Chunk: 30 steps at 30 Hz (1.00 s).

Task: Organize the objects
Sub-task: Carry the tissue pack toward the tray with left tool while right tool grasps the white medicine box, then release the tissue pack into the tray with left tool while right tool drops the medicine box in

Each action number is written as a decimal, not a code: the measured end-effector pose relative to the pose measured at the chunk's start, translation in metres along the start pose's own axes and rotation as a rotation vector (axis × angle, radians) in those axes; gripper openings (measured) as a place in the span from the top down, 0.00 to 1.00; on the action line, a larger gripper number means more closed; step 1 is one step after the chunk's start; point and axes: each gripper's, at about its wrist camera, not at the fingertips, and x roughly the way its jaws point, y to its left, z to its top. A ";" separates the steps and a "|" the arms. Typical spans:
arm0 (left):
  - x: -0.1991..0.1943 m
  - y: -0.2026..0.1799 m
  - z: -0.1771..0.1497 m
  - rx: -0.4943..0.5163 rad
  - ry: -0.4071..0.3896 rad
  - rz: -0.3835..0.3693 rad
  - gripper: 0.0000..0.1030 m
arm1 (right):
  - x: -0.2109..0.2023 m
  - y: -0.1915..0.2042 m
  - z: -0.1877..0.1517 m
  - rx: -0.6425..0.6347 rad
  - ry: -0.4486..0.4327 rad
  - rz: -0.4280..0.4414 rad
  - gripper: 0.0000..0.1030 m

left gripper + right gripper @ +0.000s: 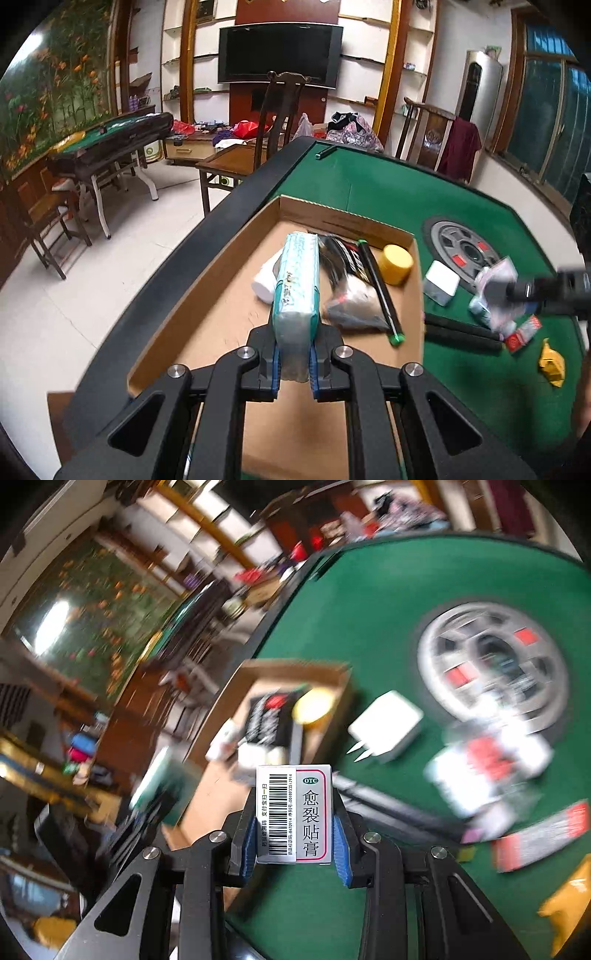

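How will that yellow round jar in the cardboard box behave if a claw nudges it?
The yellow jar is a short cylinder, seemingly lying on its side, so it may roll. The cardboard box wall and the black tube flank it, so probably not far. Its smooth, plastic-looking surface could slip between pads.

Left gripper (294, 363) clamped tight, angled down — right gripper (294, 836) clamped too, angled down.

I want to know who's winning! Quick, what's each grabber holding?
Left gripper: closed on the tissue pack, over the cardboard box.
Right gripper: closed on the small medicine box.
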 end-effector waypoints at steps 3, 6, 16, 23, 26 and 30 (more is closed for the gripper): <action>0.018 -0.002 0.019 0.027 0.018 -0.010 0.89 | 0.027 0.022 -0.005 -0.044 0.040 0.017 0.64; 0.040 -0.005 0.040 0.051 0.041 -0.024 0.90 | 0.049 0.040 -0.008 -0.080 0.068 0.030 0.64; 0.111 0.004 0.081 0.030 0.141 -0.042 0.89 | 0.105 0.074 -0.015 -0.216 0.147 0.006 0.64; 0.133 0.003 0.075 0.039 0.168 -0.048 0.88 | 0.129 0.075 -0.017 -0.251 0.175 -0.027 0.64; 0.133 0.004 0.075 0.042 0.163 -0.053 0.83 | 0.135 0.073 -0.018 -0.256 0.179 -0.037 0.64; 0.126 0.007 0.076 0.031 0.131 -0.056 0.51 | 0.138 0.072 -0.016 -0.275 0.157 -0.072 0.63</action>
